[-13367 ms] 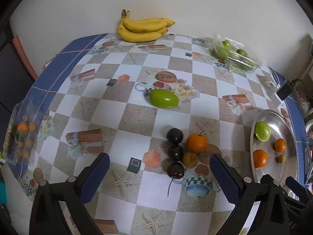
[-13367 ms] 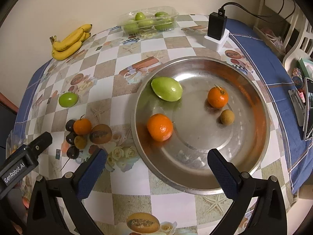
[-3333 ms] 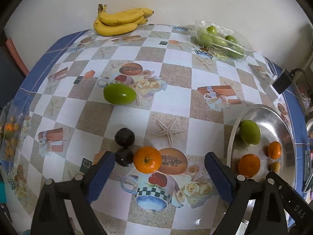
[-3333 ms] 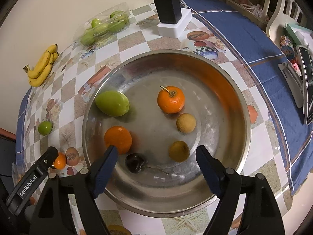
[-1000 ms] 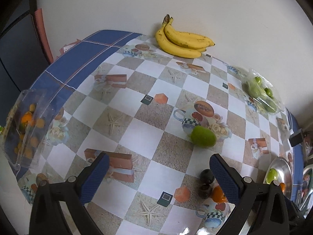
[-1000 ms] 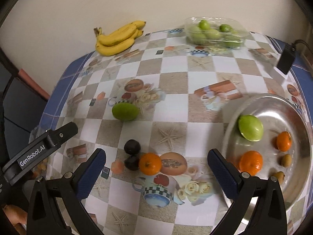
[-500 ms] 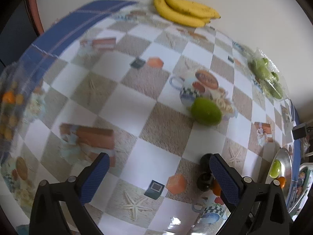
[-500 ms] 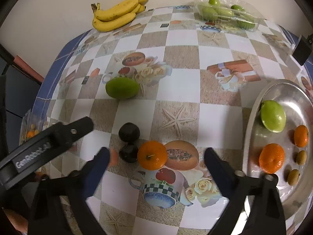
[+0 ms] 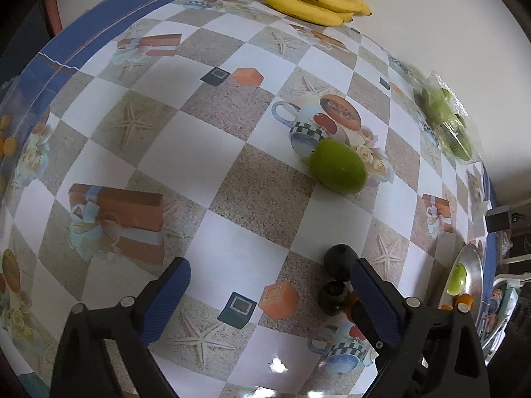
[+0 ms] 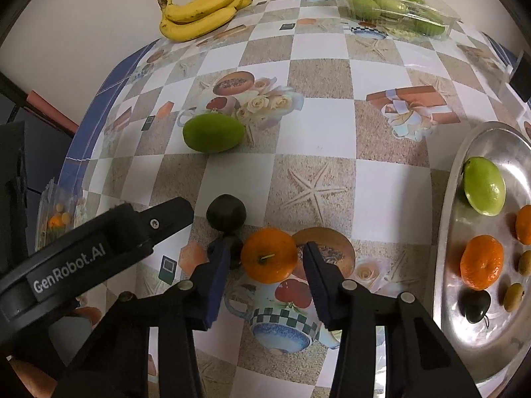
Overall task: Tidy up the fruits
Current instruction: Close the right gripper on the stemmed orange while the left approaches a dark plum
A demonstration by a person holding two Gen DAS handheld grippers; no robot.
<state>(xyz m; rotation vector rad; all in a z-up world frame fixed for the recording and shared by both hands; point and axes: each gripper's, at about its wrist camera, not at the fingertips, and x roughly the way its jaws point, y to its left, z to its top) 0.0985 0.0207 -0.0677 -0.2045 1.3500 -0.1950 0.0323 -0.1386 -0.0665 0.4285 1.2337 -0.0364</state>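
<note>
An orange (image 10: 268, 254) lies on the patterned tablecloth between the fingers of my right gripper (image 10: 265, 263), whose jaws stand on either side of it with small gaps. Two dark fruits (image 10: 226, 213) sit just left of it; they also show in the left wrist view (image 9: 338, 261). A green mango (image 10: 214, 132) lies farther back and shows in the left wrist view too (image 9: 338, 165). The steel tray (image 10: 446, 219) at right holds a green mango (image 10: 484, 185), oranges (image 10: 481, 262), a dark fruit (image 10: 473, 305) and small brown fruits. My left gripper (image 9: 268, 301) is open and empty, above the table left of the dark fruits.
A banana bunch (image 10: 202, 10) lies at the back by the wall. A clear box of green fruit (image 10: 398, 3) is at the back right. A clear pack of small orange fruit (image 10: 56, 219) sits at the table's left edge. A black charger (image 10: 521, 76) stands at right.
My right gripper has dropped lower and narrowed its fingers around the orange. My left gripper has moved lower and closer to the tablecloth, staying wide open.
</note>
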